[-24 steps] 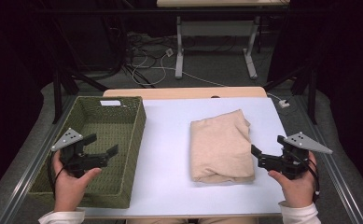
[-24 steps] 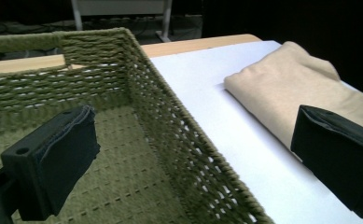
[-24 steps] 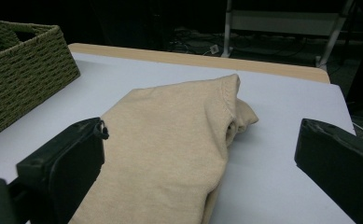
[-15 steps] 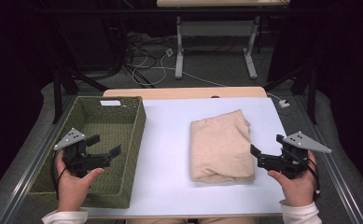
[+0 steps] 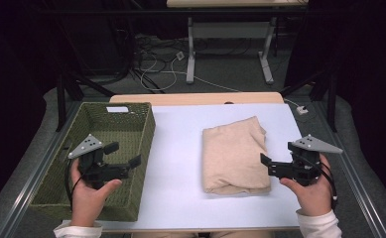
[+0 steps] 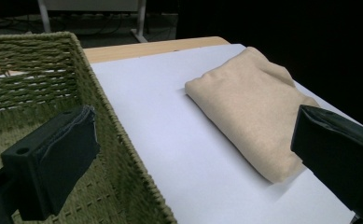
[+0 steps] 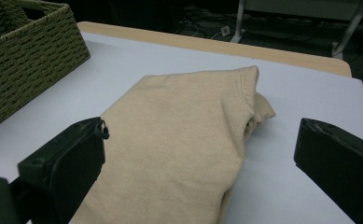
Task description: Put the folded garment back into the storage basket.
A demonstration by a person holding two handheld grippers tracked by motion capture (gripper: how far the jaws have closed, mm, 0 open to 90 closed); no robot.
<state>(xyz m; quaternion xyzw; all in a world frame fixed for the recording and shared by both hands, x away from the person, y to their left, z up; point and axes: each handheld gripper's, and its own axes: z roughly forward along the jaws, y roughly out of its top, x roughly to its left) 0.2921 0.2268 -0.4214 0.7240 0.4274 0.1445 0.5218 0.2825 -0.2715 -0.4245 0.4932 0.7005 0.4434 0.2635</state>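
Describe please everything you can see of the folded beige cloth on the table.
The folded beige cloth is a soft knitted fabric, maybe a sweater, folded into a thick rectangle with a ribbed edge at its far end. It lies flat on the white table top, right of the green woven basket and apart from it. The right tool sits open by its near right corner; whether it touches cannot be told.

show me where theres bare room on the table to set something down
Bare white strip between the green basket and the folded beige cloth, plus the band behind the cloth. Tighter at the cloth's right edge, where the open right claw sits.
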